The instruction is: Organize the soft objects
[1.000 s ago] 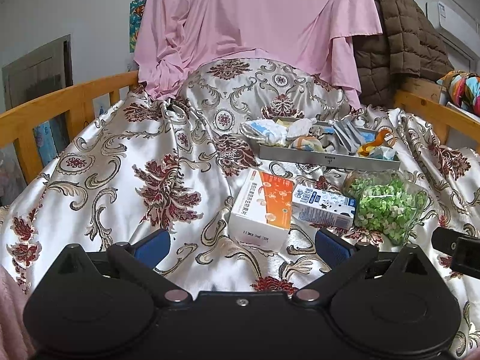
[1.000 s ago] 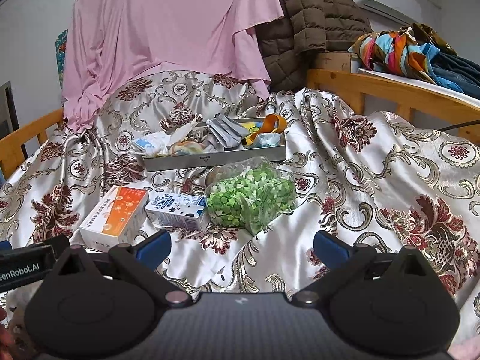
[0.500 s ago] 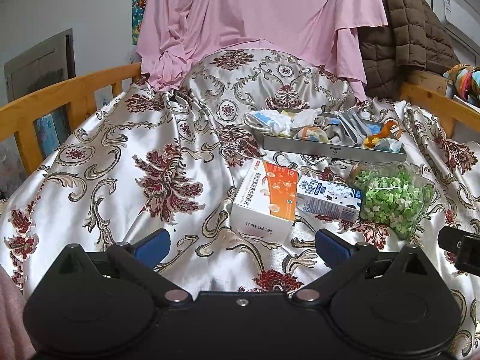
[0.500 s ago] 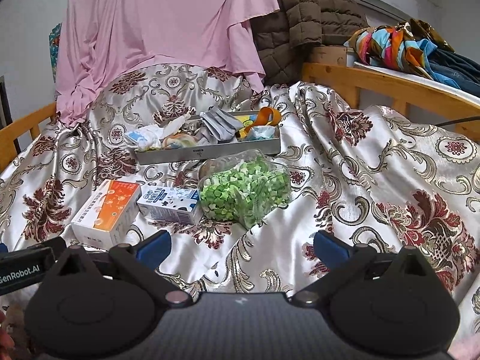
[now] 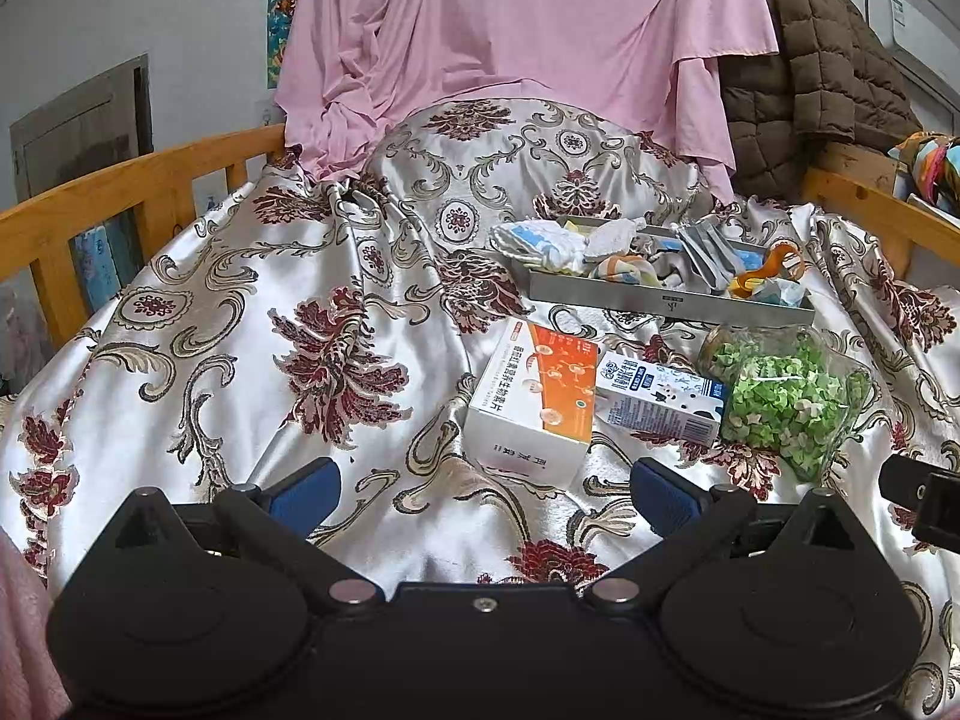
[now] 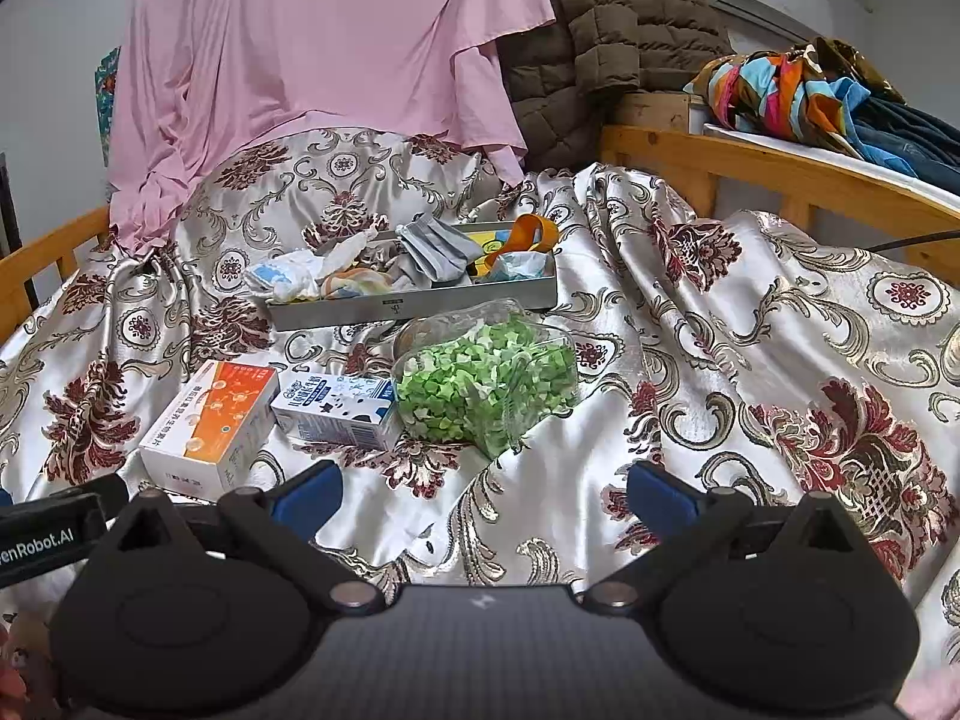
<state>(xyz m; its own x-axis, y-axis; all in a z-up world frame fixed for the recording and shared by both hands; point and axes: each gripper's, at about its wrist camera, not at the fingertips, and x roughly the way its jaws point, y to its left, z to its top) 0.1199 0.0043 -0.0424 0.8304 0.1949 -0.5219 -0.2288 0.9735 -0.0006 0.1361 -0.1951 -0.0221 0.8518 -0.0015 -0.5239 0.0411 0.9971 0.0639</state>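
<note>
Several soft objects (image 6: 372, 276), crumpled cloths and grey folded pieces, lie heaped in the metal tray (image 6: 414, 307), and over the last second only the views have crept nearer, so how far the sorting stands is unsettled. Both the left gripper (image 5: 483, 489) and right gripper (image 6: 483, 489) hang spread and empty short of the orange-and-white box (image 5: 531, 402), its Chinese print too small to read, the milk carton (image 6: 336, 405) and the bag of green bits (image 6: 480, 381); "nRobot.AI" shows on a black part at the right view's left edge.

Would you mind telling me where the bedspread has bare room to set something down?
Free: the wide stretch left of the orange box, toward the wooden rail, and right of the green bag. Crowded: the middle, from the metal tray down to the milk carton.
</note>
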